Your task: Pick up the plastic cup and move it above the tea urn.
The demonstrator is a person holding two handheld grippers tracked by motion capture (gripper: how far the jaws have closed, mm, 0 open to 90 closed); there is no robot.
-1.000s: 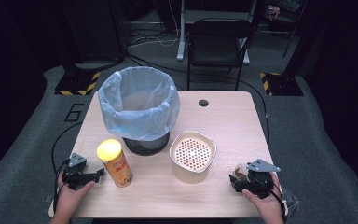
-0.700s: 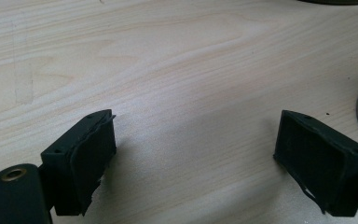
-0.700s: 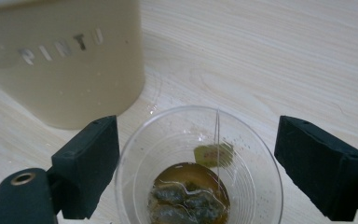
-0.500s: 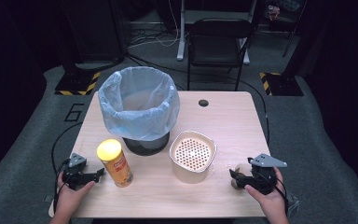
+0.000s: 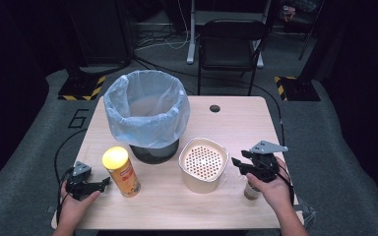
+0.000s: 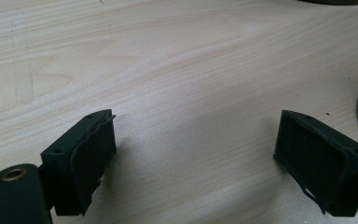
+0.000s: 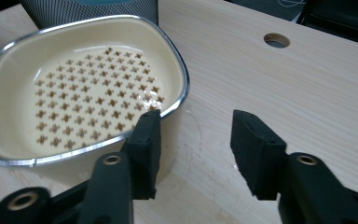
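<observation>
Your right gripper [image 7: 193,147] is spread beside the cream perforated metal-rimmed bowl [image 7: 81,88]; your left gripper [image 6: 193,163] is spread over the pale wooden table [image 6: 177,70].

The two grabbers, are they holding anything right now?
No. The left gripper is open over bare table, and the right gripper is open beside the cream bowl, gripping nothing.

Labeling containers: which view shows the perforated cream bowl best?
The right gripper view: the cream bowl is close, with its metal rim and hole pattern sharp, though the right gripper covers part of its near edge. The high view shows it whole but small, beside the bin. The left gripper view adds nothing on it.
</observation>
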